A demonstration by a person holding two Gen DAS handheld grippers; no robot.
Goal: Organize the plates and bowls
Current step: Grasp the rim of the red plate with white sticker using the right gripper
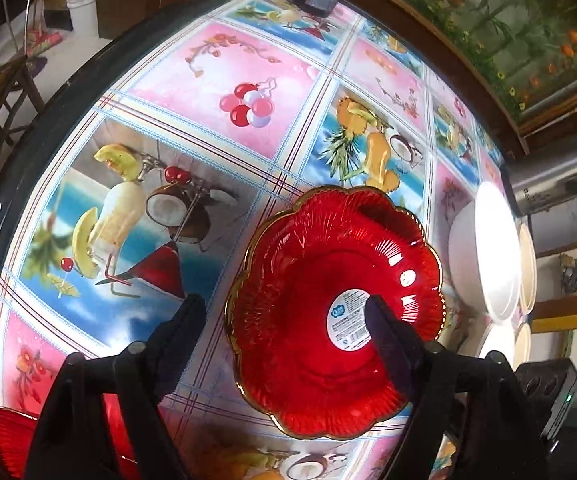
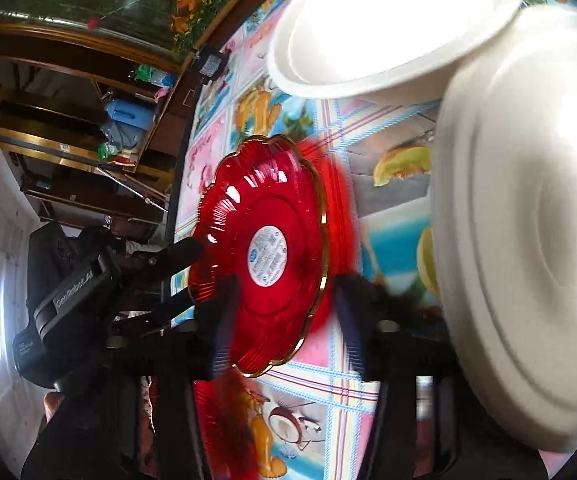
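Two claws converged on one red plate (image 1: 328, 280), which lay flat on the counter (image 1: 192, 80) with its paper label facing up. In the left wrist view it sat just right of centre. The left claw (image 1: 288, 332) stood released, one finger over the bare cloth at 7 o'clock of the plate and the other over the label. The near rim therefore ran between its jaws without either pad visibly pressing, probably lined up to pinch that thin edge, the only part a flat plate offers.

From the right wrist view, the right claw (image 2: 288, 316) came in at the plate's 6 o'clock. Its fingers were partly apart with the gold rim between them, but blur hid whether they clamped, so I cannot tell.

Several white bowls (image 1: 484, 248) were gathered at 3 o'clock of the plate, one overturned against an upright one, apparently a group already sorted. A second red plate (image 1: 4, 436) waited at 7 o'clock by the counter's edge, likely the stacking partner.
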